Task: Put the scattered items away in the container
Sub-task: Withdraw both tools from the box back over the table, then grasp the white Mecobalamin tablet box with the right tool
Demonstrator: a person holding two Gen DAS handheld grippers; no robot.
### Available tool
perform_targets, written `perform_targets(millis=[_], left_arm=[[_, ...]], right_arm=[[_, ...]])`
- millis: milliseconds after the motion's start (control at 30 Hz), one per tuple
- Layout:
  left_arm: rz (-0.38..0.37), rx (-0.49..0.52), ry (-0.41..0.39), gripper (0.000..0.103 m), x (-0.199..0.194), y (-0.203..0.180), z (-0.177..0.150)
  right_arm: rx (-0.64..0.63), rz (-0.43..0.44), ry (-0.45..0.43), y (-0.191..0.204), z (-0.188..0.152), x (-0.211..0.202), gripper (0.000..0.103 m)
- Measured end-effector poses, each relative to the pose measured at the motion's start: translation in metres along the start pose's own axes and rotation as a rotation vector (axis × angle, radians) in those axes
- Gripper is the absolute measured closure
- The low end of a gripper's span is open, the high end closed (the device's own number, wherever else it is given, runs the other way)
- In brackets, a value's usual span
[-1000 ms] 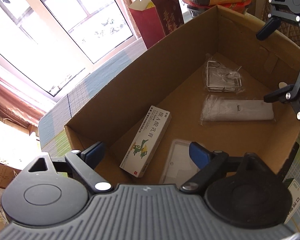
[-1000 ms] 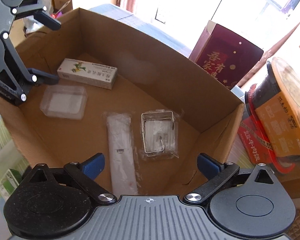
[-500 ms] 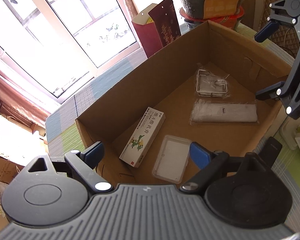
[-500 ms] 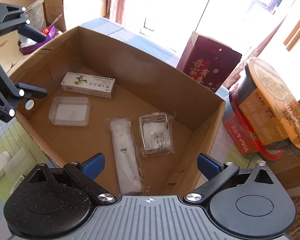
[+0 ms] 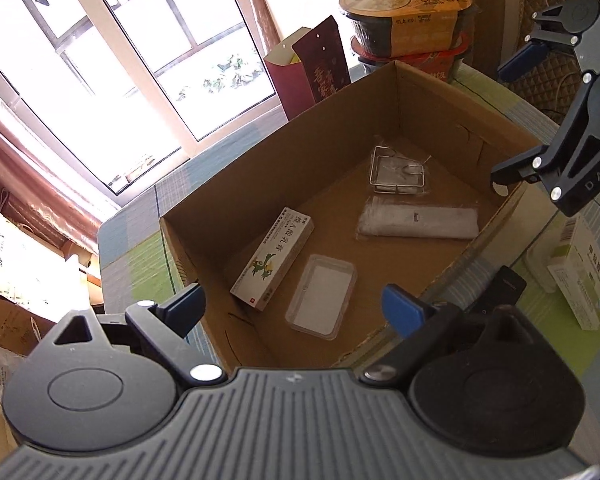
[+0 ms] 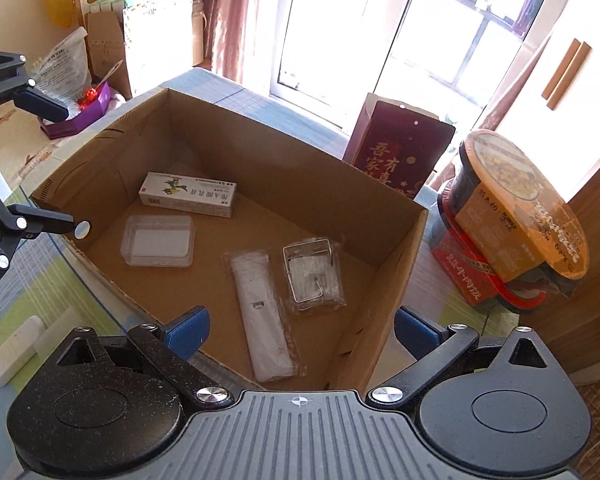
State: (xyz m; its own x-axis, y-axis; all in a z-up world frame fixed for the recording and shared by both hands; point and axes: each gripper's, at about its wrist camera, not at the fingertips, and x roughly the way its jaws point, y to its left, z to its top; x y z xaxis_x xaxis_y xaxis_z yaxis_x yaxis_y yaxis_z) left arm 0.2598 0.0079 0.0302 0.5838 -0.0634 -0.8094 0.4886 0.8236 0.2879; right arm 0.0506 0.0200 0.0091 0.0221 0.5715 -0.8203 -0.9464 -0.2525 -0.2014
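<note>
The left gripper (image 5: 294, 306) is hovering over the near edge of the cardboard box (image 5: 236, 184), its jaws spread wide and holding nothing; the right gripper (image 6: 302, 328) is hanging above the box's near rim in its own view, likewise released and empty. Inside the box, nearest the left gripper, a clear plastic case (image 5: 322, 296) is lying flat just beside a white medicine carton (image 5: 272, 258) printed with a green figure; farther in, a long white packet (image 5: 418, 222) in clear wrap is resting on the floor of the box, and beyond it a bagged wire rack (image 5: 398, 172) is sitting near the far corner. To the right, outside the box, another medicine box (image 5: 580, 280) and a dark flat object (image 5: 506, 286) are lying on the checked tablecloth (image 5: 548, 336). At the far end, behind the box, a dark red paper carton (image 5: 316, 68) is standing upright beside stacked instant-meal bowls (image 5: 406, 32); the window (image 5: 140, 40) is glaring behind them.
</note>
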Motion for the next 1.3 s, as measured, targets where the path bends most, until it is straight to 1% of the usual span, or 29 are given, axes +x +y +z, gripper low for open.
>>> perform_targets(millis=[500, 733, 867, 1067, 1200, 1300], left_arm=[[-0.025, -0.060, -0.046, 0.009, -0.048, -0.011, -0.036], [-0.035, -0.111, -0.071, 0.008, -0.067, -0.011, -0.057], [-0.034, -0.135, -0.043, 0.008, -0.067, -0.013, -0.078], [-0.022, -0.176, -0.002, 0.008, -0.061, -0.017, -0.112], [-0.011, -0.212, 0.017, 0.008, -0.056, -0.022, -0.135], [-0.019, -0.249, 0.035, 0.008, -0.050, -0.026, -0.151]], right_arm=[[0.052, 0.060, -0.077, 0.019, -0.026, -0.042, 0.000], [0.067, 0.069, -0.090, 0.027, -0.048, -0.057, 0.000], [0.097, 0.081, -0.092, 0.029, -0.065, -0.061, 0.000], [0.151, 0.073, -0.063, 0.028, -0.093, -0.056, 0.000], [0.202, 0.067, -0.056, 0.027, -0.113, -0.055, 0.000], [0.251, 0.067, -0.046, 0.028, -0.132, -0.054, 0.000]])
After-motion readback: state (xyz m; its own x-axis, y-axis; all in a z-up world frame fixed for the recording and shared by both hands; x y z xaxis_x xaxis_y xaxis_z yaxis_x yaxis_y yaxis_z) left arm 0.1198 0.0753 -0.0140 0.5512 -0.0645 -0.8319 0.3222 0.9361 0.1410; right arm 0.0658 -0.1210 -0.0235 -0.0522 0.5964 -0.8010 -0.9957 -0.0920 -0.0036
